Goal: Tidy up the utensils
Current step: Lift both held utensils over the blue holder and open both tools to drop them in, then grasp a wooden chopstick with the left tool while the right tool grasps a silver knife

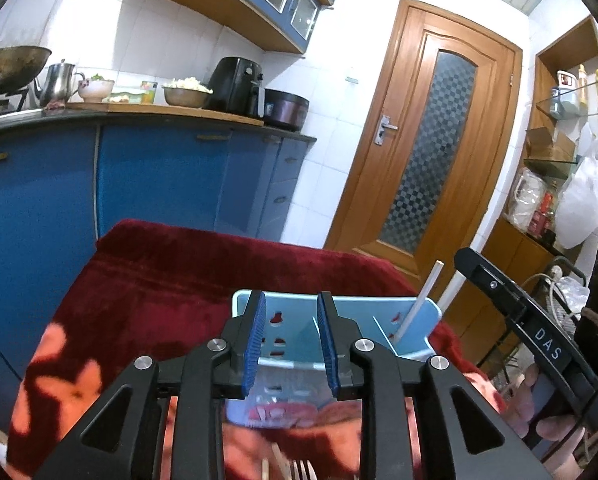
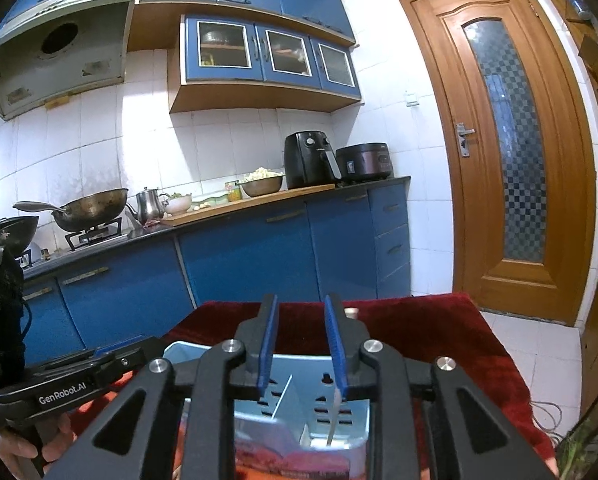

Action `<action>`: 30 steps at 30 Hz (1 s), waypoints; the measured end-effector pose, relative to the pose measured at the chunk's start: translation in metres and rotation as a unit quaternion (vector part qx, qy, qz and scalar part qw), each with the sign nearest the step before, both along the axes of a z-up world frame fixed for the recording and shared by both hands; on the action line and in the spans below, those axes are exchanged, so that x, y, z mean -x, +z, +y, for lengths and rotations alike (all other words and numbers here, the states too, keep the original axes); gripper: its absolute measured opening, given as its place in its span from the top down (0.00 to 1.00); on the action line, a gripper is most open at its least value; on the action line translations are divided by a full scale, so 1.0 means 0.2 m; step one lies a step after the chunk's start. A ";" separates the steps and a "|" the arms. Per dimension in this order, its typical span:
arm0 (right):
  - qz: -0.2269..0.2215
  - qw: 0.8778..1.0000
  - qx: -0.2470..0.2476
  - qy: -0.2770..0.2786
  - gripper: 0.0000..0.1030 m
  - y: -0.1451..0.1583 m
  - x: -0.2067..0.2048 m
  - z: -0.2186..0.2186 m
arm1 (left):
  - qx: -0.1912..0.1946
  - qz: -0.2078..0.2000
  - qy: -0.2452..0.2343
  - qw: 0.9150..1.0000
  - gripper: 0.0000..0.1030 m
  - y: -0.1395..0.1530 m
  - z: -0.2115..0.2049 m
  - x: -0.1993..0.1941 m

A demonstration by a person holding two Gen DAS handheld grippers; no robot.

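A light blue plastic utensil holder [image 1: 291, 340] with slotted walls and a divider stands on a dark red blanket [image 1: 171, 292]. A white utensil handle [image 1: 419, 300] leans in its right compartment; it also shows in the right wrist view [image 2: 333, 416]. My left gripper [image 1: 291, 344] is open and empty, just in front of the holder. A wooden utensil and a fork [image 1: 299, 468] lie on the blanket below it. My right gripper [image 2: 303, 344] is open and empty above the holder [image 2: 299, 400]; its body shows at the right of the left wrist view [image 1: 511, 312].
Blue kitchen cabinets [image 2: 259, 256] and a counter with a wok [image 2: 91, 208], kettle, bowls and an air fryer [image 2: 309, 160] stand behind. A wooden door [image 2: 499, 140] is to the right. Shelves with bags and bottles [image 1: 559, 184] stand at far right.
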State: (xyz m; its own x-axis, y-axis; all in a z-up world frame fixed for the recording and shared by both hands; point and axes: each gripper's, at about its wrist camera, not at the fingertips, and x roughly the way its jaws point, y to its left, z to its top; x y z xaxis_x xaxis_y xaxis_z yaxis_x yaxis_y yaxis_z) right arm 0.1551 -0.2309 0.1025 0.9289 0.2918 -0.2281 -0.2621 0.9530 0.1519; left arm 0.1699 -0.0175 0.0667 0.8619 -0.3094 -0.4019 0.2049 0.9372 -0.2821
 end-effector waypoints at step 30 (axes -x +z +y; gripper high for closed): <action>0.137 0.990 0.037 -0.001 0.74 -0.18 0.48 -0.04 | -0.085 0.145 -0.027 0.985 0.74 -0.18 0.07 0.34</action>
State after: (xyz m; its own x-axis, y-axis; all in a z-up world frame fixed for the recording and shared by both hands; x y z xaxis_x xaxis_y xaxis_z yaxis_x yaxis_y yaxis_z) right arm 0.0590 -0.2389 0.0659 0.8297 0.2622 -0.4927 -0.2181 0.9649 0.1462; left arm 0.1027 -0.0032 0.0298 0.6875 -0.2588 -0.6786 0.1894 0.9659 -0.1765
